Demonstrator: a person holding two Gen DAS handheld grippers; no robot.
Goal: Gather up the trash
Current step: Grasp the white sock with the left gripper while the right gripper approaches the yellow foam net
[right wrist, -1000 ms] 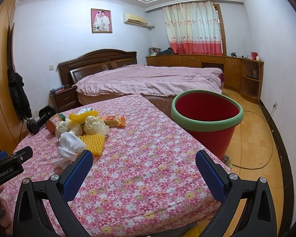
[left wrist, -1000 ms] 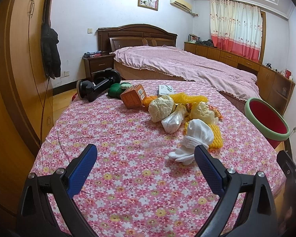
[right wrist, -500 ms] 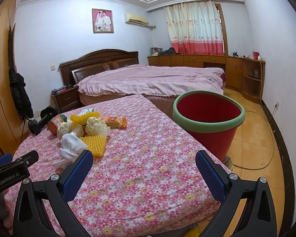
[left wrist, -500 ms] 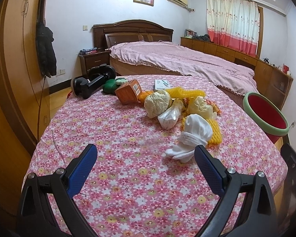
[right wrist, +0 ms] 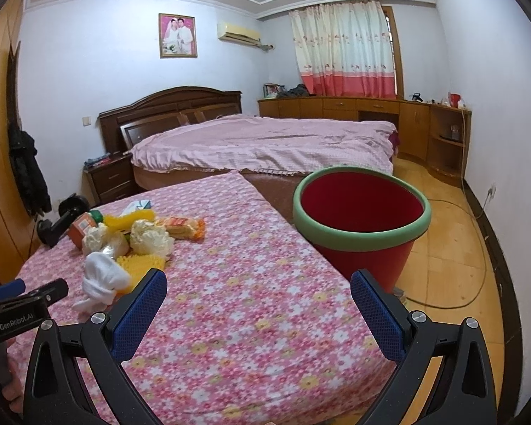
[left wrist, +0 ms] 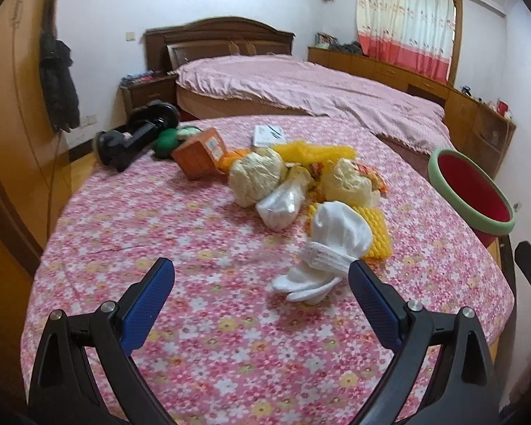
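Left gripper (left wrist: 262, 283) held above flowered bed (left wrist: 201, 347), jaws spread, nothing gripped. Right gripper (right wrist: 258, 294) likewise, jaws spread. Trash pile (left wrist: 301, 184) heaped mid-bed; white glove (left wrist: 332, 241) nearest left gripper. Red bin (right wrist: 361, 219) seen beside bed.

My left gripper (left wrist: 261, 280) has black angular arms with triangular cut-outs and silver screw heads, tipped by blue textured pads (left wrist: 146, 304). My right gripper (right wrist: 255, 290) is built the same: black frame, silver screws, blue dimpled pads (right wrist: 378, 315). In the right view, the left unit's black body carries white "GenRobot.AI" lettering.
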